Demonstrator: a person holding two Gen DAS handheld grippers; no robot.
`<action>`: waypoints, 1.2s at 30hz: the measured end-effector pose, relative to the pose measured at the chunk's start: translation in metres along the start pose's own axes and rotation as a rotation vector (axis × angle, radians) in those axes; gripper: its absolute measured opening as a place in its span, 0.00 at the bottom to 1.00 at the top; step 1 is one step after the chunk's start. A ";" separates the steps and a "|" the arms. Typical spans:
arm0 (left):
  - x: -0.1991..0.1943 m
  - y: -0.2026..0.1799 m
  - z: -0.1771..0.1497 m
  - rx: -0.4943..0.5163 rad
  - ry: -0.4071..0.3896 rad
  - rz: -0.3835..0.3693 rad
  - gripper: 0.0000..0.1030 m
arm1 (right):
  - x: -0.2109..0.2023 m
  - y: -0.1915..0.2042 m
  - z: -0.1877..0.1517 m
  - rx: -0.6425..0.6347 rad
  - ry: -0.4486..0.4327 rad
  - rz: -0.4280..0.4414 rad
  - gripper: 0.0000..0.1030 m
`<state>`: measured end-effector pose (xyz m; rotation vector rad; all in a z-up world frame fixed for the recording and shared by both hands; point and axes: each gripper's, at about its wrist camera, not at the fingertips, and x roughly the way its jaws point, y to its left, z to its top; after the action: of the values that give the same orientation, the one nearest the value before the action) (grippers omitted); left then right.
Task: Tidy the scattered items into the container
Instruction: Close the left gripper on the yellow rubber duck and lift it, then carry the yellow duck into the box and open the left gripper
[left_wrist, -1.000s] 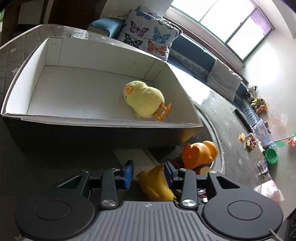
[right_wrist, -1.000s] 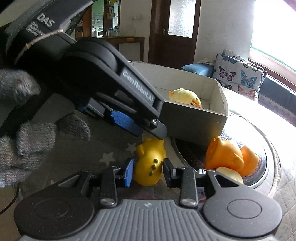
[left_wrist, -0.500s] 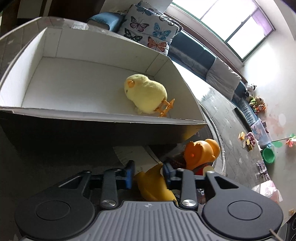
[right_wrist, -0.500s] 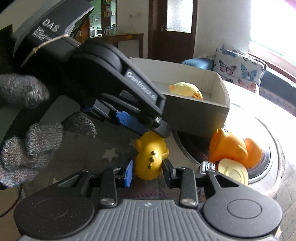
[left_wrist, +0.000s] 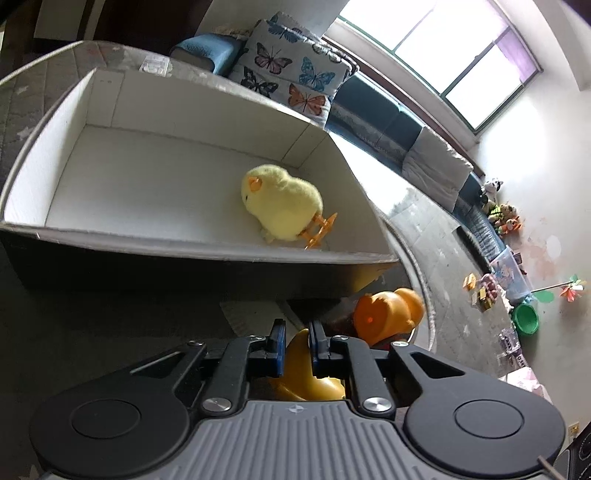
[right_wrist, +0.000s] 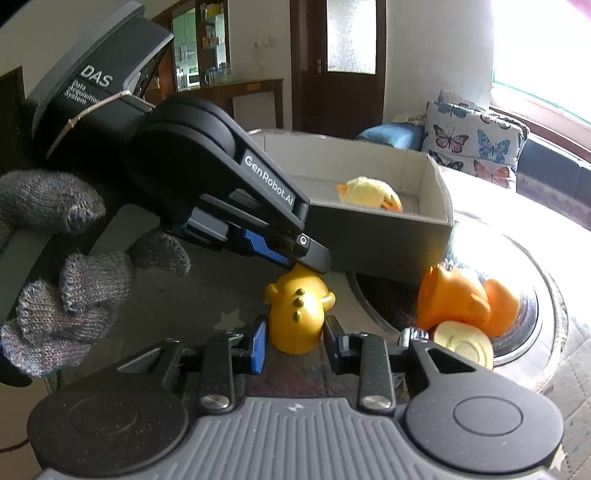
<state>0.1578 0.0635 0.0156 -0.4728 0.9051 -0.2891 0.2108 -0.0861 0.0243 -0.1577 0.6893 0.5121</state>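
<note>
A white-lined cardboard box (left_wrist: 192, 251) holds a fluffy yellow chick (left_wrist: 280, 206); both show in the right wrist view, box (right_wrist: 376, 240) and chick (right_wrist: 369, 194). My left gripper (left_wrist: 297, 341) is shut on the top of a yellow rubber toy (left_wrist: 306, 380), just in front of the box's near wall. The right wrist view shows that toy (right_wrist: 299, 314) pinched from above by the left gripper (right_wrist: 295, 258). My right gripper (right_wrist: 295, 341) is open, its fingers either side of the toy's base without pressing it.
An orange duck toy (right_wrist: 458, 299) and a cream round piece (right_wrist: 463, 343) lie on a round reflective disc (right_wrist: 535, 295) right of the box. Behind are a butterfly cushion (left_wrist: 291, 81), a sofa, and toys on the floor at the far right.
My left gripper's jaws have closed onto the yellow toy. The toy now sits a little farther from the right gripper, and the box looks nearer in the left view.
</note>
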 end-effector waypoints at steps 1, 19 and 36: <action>-0.003 -0.001 0.001 0.003 -0.010 -0.003 0.14 | -0.002 0.000 0.002 -0.007 -0.008 -0.001 0.30; -0.023 -0.002 0.080 0.012 -0.204 0.057 0.14 | 0.029 -0.011 0.080 -0.074 -0.151 0.008 0.30; 0.026 0.030 0.089 -0.085 -0.143 0.127 0.15 | 0.077 -0.026 0.087 -0.042 -0.074 0.018 0.31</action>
<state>0.2463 0.1024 0.0288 -0.5060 0.8065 -0.0999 0.3236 -0.0518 0.0403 -0.1708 0.6089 0.5476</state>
